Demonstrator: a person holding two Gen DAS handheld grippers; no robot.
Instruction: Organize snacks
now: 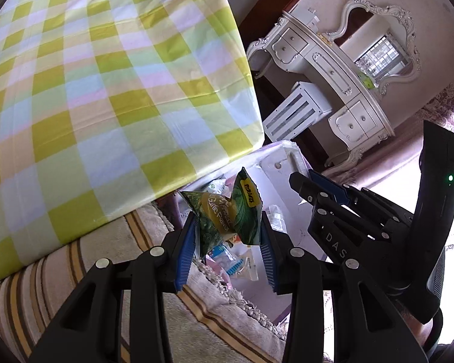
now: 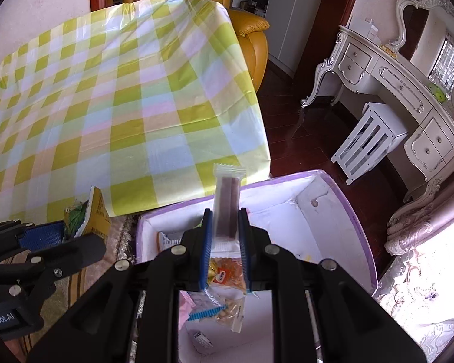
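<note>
The left gripper [image 1: 227, 242] is clenched on a green snack bag [image 1: 227, 211]: its blue pads press the crumpled bag from both sides, and the bag's top sticks up past the fingertips. Print on the bag is creased and only partly readable. From the right wrist view, only a yellow and green corner of this bag [image 2: 89, 214] shows, the rest hidden behind the left gripper's black fingers at the left edge of the picture.

The right gripper [image 2: 225, 233] is clamped on a long clear packet [image 2: 226, 202] with a dark bar inside. The packet stands upright between the pads, its sealed top rising above the fingertips; its lower end is blurred and lost among the fingers. In the left wrist view the right gripper [image 1: 324, 192] shows side-on at the right, and the packet cannot be made out there.

Both grippers hang beside the near corner of a table covered with a checked cloth [image 2: 121, 106]. Below the right gripper stands a white box with a purple rim [image 2: 360, 230], just off the table's corner, on a striped rug [image 1: 106, 242]. Inside the box lie several wrapped snacks [image 2: 227, 278], mostly covered by the gripper, so their count is unclear. The left wrist view shows only a slice of the box [image 1: 287, 163] between the cloth's edge and the grippers.
</note>
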